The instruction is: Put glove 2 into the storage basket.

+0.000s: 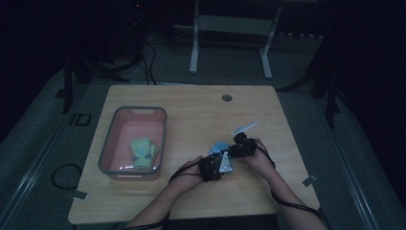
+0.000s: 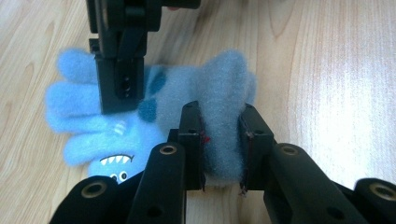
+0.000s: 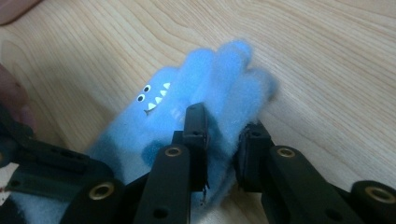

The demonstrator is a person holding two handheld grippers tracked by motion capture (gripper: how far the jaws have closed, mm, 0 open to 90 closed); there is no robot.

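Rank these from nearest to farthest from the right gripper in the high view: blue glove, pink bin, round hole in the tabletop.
1. The blue glove, right at the right gripper, whose jaws pinch it.
2. The round hole, up toward the table's far edge.
3. The pink bin, off at the table's left side, holding a green glove.

Table (image 1: pixel 191 191): tub (image 1: pixel 107 148) on left half w/ a glove pair (image 1: pixel 143 153) lying in it; cable hole (image 1: pixel 227 97) near far edge, right of centre. Fleece glove (image 1: pixel 219 145) lies flat on tabletop right of tub, well apart from it, toward near edge. Left gripper (image 2: pixel 223 149) sits at its near-left end w/ cuff betw. the pads, right gripper (image 3: pixel 223 154) at its right w/ glove's finger end betw. the pads; both hands just behind grippers, nearly touching.
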